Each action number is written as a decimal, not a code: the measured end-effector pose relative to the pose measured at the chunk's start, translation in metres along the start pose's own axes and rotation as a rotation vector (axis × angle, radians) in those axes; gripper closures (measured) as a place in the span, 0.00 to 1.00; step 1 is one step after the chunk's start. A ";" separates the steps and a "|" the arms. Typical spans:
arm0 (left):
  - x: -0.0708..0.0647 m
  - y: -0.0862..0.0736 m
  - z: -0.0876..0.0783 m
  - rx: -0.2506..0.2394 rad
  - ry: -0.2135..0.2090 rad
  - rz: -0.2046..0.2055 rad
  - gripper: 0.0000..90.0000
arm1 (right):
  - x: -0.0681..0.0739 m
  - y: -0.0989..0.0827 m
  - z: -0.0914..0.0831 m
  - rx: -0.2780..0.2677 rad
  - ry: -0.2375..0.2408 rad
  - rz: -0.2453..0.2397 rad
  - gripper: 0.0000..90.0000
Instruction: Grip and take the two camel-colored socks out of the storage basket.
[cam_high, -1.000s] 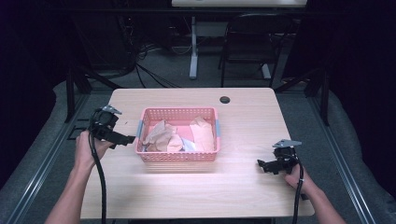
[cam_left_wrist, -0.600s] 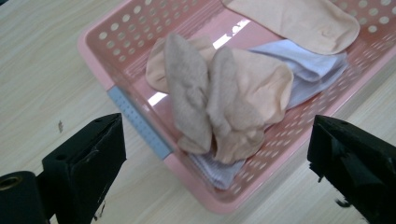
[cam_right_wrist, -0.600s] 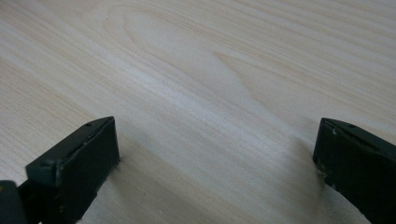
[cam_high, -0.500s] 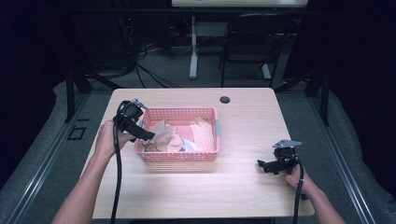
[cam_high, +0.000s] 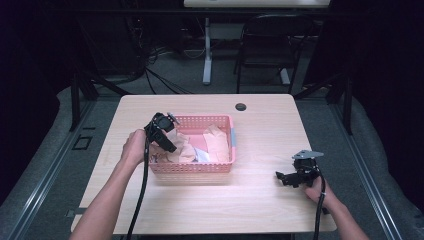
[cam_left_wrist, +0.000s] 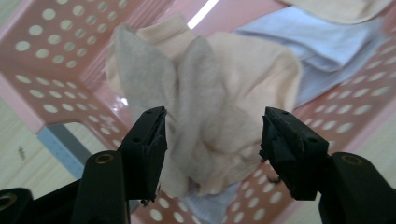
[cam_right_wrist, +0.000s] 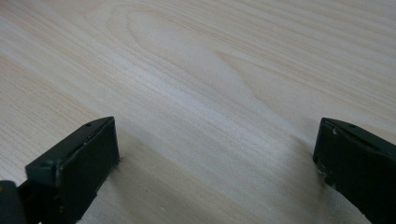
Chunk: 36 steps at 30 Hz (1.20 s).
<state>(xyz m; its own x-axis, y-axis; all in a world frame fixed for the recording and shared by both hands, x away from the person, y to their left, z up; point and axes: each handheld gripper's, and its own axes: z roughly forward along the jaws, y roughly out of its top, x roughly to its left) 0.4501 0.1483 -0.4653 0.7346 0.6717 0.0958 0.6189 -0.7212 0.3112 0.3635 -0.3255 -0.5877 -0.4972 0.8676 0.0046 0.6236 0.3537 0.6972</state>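
While the left gripper (cam_left_wrist: 210, 140) gapes over the basket (cam_high: 200, 167) rim, the right gripper's (cam_right_wrist: 217, 163) fingers spread on bare table (cam_high: 260, 200).

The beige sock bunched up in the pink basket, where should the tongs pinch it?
Probably pinch the raised crumpled fold of the beige sock, coming straight down from above. That ridge stands up between the open left tongs, and the basket walls block the sides.

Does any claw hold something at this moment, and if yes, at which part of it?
Nothing is held. The left claw is open above the beige cloth in the pink basket; the right claw is open over the bare table.
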 end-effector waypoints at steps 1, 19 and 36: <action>0.003 0.000 0.003 0.005 -0.006 -0.009 0.47 | 0.000 0.000 0.000 0.000 0.001 -0.001 0.00; 0.005 -0.003 0.020 0.107 -0.014 -0.004 0.92 | 0.000 0.000 0.000 0.002 -0.003 0.000 0.00; 0.004 0.003 -0.003 0.078 -0.014 0.000 0.95 | 0.000 0.000 0.000 0.001 -0.001 -0.001 0.00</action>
<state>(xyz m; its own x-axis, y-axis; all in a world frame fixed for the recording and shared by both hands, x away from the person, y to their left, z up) 0.4539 0.1498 -0.4612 0.7382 0.6696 0.0822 0.6383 -0.7327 0.2361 0.3628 -0.3256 -0.5876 -0.4973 0.8676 0.0033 0.6235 0.3548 0.6966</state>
